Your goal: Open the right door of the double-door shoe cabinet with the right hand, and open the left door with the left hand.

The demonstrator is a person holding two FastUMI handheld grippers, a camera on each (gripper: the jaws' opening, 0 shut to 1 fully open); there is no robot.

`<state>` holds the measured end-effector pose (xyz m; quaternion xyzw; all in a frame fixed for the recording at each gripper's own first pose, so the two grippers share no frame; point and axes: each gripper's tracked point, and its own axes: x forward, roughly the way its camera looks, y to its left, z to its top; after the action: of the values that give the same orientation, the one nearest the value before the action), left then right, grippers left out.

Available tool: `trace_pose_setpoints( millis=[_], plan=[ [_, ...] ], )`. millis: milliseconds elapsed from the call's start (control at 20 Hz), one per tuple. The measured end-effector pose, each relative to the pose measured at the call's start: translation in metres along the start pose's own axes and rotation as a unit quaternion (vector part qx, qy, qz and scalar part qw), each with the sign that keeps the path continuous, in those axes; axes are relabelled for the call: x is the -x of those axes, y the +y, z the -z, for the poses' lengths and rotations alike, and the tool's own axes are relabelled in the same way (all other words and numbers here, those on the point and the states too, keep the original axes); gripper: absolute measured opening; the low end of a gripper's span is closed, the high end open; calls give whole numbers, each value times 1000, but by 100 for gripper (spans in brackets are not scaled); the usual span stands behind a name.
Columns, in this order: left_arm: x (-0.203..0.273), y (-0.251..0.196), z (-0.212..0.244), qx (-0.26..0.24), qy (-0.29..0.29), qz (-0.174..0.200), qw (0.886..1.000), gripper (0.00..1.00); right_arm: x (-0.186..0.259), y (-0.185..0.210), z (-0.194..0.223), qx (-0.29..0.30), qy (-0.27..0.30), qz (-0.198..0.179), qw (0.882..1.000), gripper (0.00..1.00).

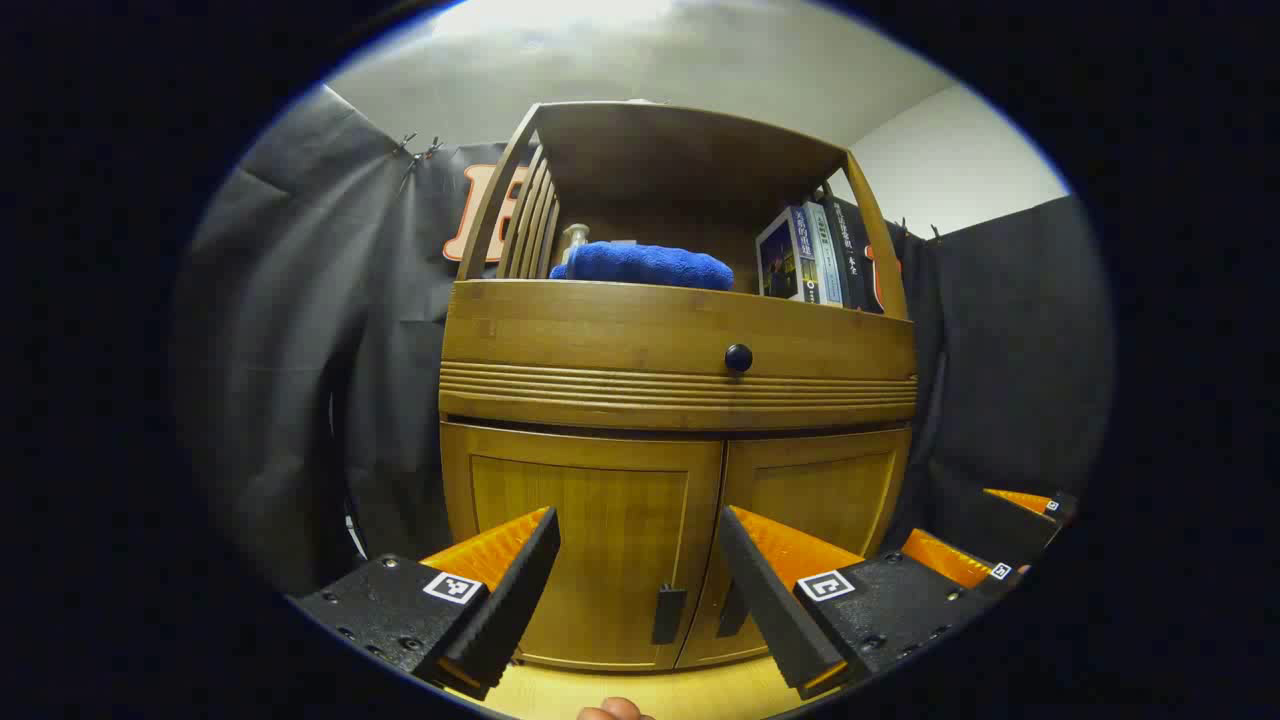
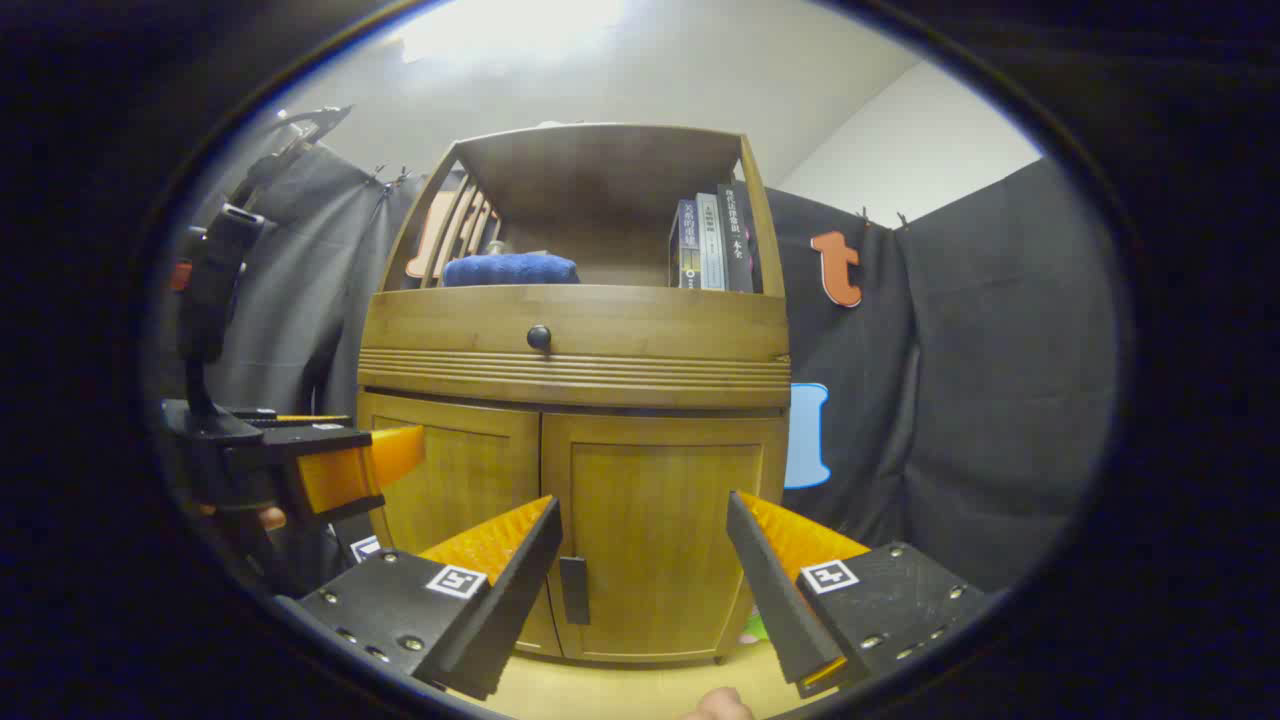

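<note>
A: How is the shoe cabinet [image 1: 680, 400] placed?

B: It is seen straight ahead in both views, standing on a pale wooden floor [image 1: 640, 692]. Both lower doors are shut. In the left gripper view the left door [image 1: 585, 540] and the right door [image 1: 810, 520] meet at the middle, with a small dark handle [image 1: 668, 614] on the left door beside the seam and another [image 1: 733, 608] on the right door.

A: And the hand-held grippers?

B: The left hand-held gripper [image 1: 640, 555] is held wide open in front of the doors, nothing being gripped, and the two handles are framed between its fingers. The right hand-held gripper [image 2: 645, 545] is likewise spread wide and empty (the right door's handle [image 2: 574, 590] is seen just inside its left finger). Neither is touching the cabinet.

A: Anything on the cabinet?

B: A drawer with a dark round knob [image 1: 738, 357] is fitted above the doors. On the open shelf a folded blue towel [image 1: 645, 266] is laid at the left, and books [image 1: 815, 255] are stood upright at the right.
</note>
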<state>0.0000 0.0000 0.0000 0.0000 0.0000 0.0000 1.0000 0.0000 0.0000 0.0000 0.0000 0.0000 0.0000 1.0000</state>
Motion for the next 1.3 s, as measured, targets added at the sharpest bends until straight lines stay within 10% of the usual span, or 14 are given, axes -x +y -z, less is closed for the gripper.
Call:
trace_pose_setpoints(
  millis=[1300],
  plan=[
    [12,-49,-3,-4,-16,-39,999,97,-2,-51,19,-21,26,-33,999,98]
  ],
)
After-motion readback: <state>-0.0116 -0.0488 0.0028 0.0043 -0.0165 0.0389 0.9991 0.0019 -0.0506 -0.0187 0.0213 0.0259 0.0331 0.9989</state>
